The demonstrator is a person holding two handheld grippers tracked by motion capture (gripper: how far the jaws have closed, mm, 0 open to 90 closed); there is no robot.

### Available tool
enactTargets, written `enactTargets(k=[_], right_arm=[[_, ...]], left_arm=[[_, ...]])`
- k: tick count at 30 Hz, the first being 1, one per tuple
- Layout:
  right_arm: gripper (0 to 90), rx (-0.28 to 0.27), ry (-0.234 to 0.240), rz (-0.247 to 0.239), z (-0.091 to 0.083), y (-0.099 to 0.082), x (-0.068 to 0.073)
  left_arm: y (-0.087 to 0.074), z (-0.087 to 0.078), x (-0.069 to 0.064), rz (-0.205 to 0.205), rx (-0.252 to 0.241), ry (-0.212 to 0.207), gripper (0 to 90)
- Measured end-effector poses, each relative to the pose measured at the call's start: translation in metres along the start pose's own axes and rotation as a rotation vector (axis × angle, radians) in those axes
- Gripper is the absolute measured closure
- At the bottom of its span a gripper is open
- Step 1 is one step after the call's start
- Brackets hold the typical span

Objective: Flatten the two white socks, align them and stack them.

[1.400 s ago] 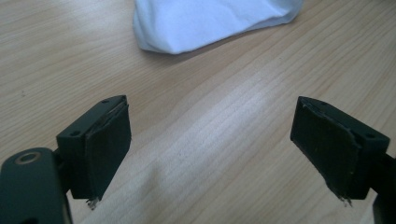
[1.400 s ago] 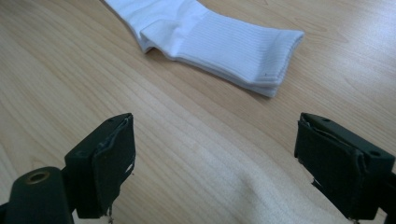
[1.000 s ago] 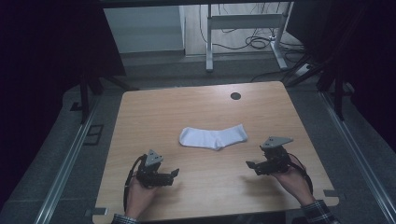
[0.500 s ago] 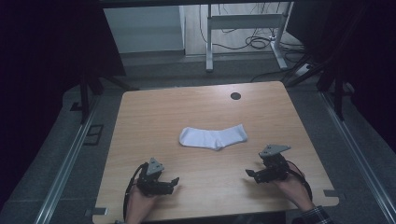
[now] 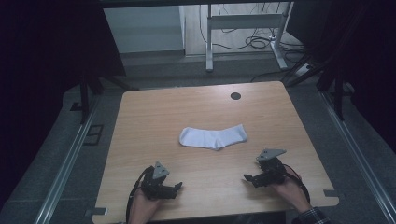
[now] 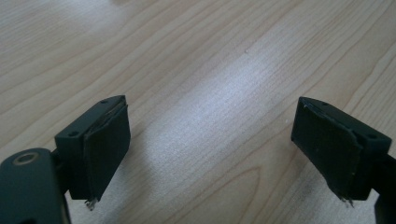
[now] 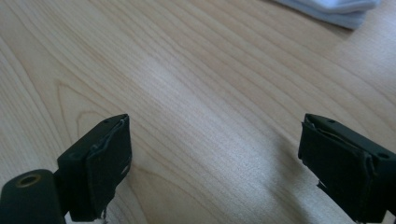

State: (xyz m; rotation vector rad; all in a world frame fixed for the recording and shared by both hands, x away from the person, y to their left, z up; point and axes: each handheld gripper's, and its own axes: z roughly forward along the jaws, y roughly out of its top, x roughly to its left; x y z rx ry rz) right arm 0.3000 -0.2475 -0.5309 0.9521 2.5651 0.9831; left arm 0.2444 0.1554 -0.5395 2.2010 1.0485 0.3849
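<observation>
High view: white sock point(image 5: 214, 137) (unmarked) between wide-jawed left gripper point(image 5: 176, 186), right gripper point(image 5: 247, 177).

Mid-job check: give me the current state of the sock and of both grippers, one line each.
white sock: lying flat at the table's middle, bent at the heel, untouched.
left gripper: jaws wide open, empty, low over bare wood near the front edge.
right gripper: jaws wide open, empty, short of the sock.
table: wooden top, a dark round hole near its far edge.

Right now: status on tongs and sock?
Left tongs open, empty, near table edge. Right tongs open, empty. White sock flat mid-table, untouched. Nothing between tongs and sock.
</observation>
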Motion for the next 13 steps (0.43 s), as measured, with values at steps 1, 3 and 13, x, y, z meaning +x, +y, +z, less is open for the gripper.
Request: enactTargets(k=[1,3,13], right_arm=[[8.9,0.005,-0.002,-0.004,0.0011,-0.0006,0.0006],[7.1,0.017,-0.006,-0.016,0.0037,-0.0022,0.0007],[4.1,-0.054,-0.020,0.006,0.0076,-0.0089,0.0010]], left_arm=[[-0.0004,0.0008,-0.0003,0.003,0.001,0.001,12.1],[-0.0016,0.0024,-0.0006,0.002,-0.001,-0.002,11.9],[-0.0032,0.0031,0.0016,-0.007,-0.009,-0.013,11.6]])
